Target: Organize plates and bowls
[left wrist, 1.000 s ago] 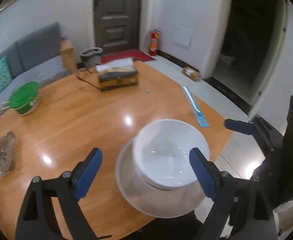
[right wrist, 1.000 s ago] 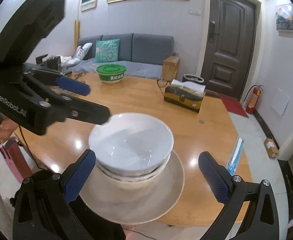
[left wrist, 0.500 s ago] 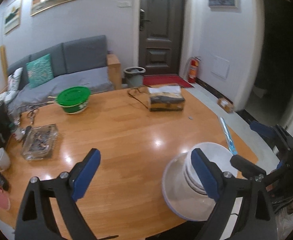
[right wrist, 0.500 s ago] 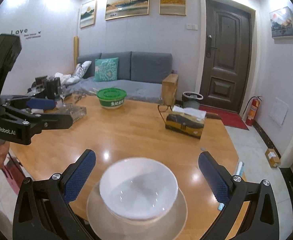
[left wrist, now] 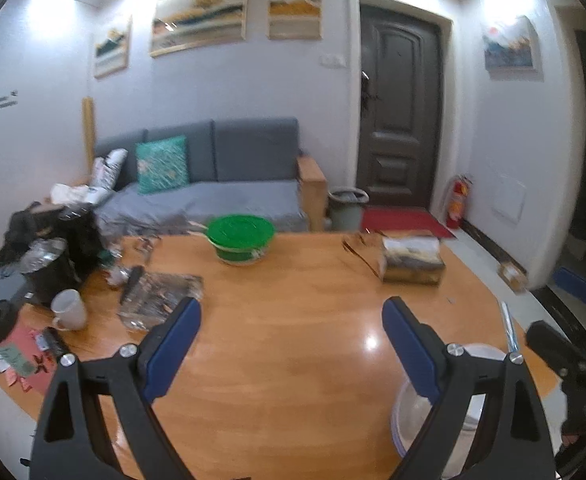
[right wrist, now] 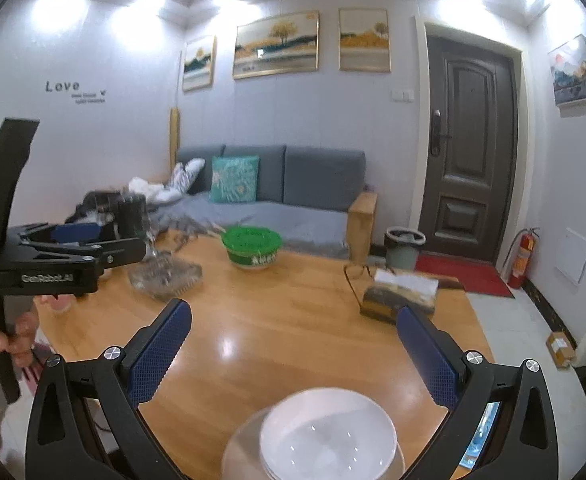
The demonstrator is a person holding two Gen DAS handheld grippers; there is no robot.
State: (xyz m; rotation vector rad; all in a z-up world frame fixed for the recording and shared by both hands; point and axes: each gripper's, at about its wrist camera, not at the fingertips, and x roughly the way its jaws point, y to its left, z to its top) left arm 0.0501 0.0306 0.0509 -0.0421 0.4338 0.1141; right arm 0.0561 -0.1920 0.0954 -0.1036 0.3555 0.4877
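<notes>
Left gripper (left wrist: pixel 289 344): we hold it above the wooden table (left wrist: pixel 293 340), fingers wide apart, nothing between them.
White mug (left wrist: pixel 68 309): we see it at the table's left edge, near a clear glass tray (left wrist: pixel 161 298).
Green-lidded bowl (right wrist: pixel 252 245): far side of the table, well apart from our stack.
Tissue box (right wrist: pixel 403 294): right of centre.
Bowls (right wrist: pixel 328 434): we see them nested, sitting on the plate (right wrist: pixel 241 452) at the near edge.
Right gripper (right wrist: pixel 293 356): spread open above the stack, touching nothing.
</notes>
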